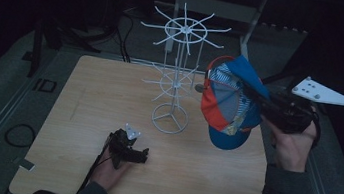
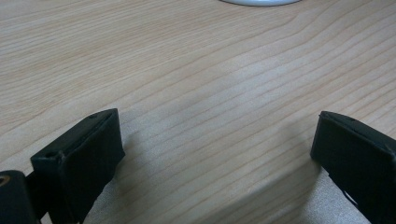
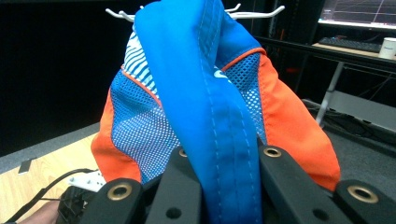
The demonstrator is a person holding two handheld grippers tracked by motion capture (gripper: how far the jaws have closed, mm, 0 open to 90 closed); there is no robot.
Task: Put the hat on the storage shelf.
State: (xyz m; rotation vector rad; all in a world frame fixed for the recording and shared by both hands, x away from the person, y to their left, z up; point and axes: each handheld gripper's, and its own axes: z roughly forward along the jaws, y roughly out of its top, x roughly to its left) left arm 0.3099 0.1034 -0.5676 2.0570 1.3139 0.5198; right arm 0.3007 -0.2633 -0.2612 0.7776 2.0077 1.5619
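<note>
At right of the high frame, the right gripper [image 1: 265,111] was clamped on a blue-and-orange cap [image 1: 230,100] beside the white hook stand [image 1: 178,77]. The left gripper [image 1: 138,154], jaws apart, rested lower centre. Hanging it would need careful alignment with a hook.

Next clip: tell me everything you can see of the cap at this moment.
The cap is a blue and orange baseball cap with white-striped and mesh panels and a blue brim. It looks like soft fabric. It hangs in the air above the table's right side, beside the white wire rack, opening turned toward the rack, brim low. The right hand-held gripper is shut on a blue fold of it.
</note>
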